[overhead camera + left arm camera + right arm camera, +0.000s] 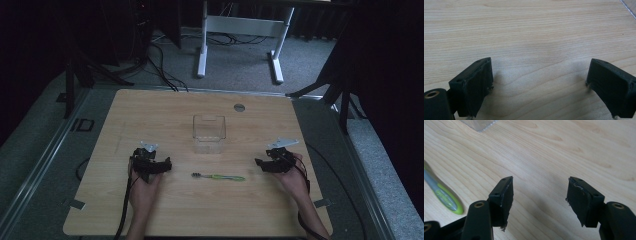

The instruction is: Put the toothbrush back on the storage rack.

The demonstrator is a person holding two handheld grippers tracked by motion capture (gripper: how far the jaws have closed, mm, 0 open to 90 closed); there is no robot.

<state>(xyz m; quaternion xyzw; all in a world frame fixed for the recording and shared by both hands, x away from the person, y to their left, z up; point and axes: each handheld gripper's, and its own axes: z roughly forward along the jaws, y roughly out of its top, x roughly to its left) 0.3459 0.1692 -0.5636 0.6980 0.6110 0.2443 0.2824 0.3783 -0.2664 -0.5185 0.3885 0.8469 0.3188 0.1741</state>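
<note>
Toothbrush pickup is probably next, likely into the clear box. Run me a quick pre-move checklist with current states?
1. Left gripper open, nothing between jaws: ok.
2. Right gripper open, nothing between jaws: ok.
3. Toothbrush lying flat on the table between the grippers, untouched: ok.
4. Clear container upright behind the toothbrush, apart from it: ok.
5. Container empty: cannot tell for sure; nothing visible inside.

The high view was dim and soft, its edges sinking into near black, with only the worktop [165, 115] moderately lit and fine detail smeared. Both gripper views were far brighter, the wood grain evenly lit from above and sharp in the middle. Soft shadows pooled beneath the black jaws, and the nearest jaw parts at the bottom were slightly blurred.
</note>
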